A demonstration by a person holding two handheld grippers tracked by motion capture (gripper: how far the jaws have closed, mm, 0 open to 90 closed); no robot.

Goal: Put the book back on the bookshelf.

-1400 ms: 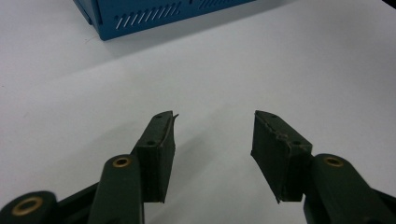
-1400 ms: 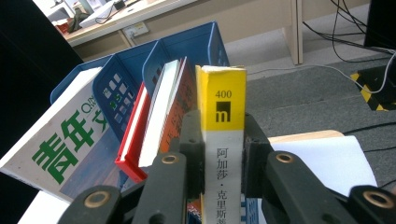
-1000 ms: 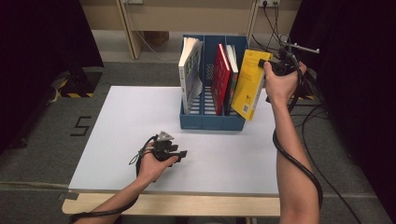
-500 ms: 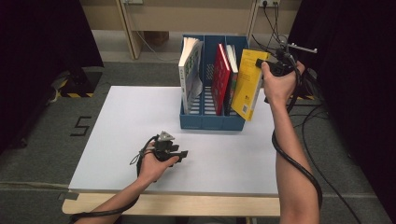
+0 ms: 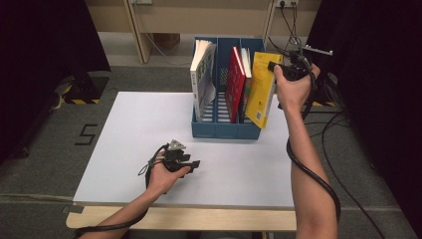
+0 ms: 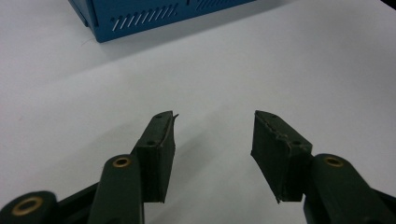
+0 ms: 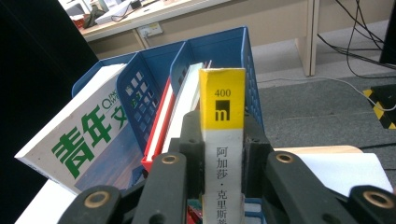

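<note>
A person stands at a white desk with a two-jaw gripper in each hand. The right gripper is raised at the far right of the desk, and its jaws are clamped on the spine of a yellow book. The book hangs tilted, its lower corner at the right front of a blue file rack that has 3 slots. In the right gripper view, the right gripper presses on both sides of the yellow book, whose spine shows the number 400 above dark characters.

In the rack, a white book with green lettering leans in the left slot and a red book stands further right, just beside the yellow one.

The left gripper rests low near the front of the desk, well apart from the rack. Its jaws stand open with nothing between them, seen over bare desk in the left gripper view.
</note>
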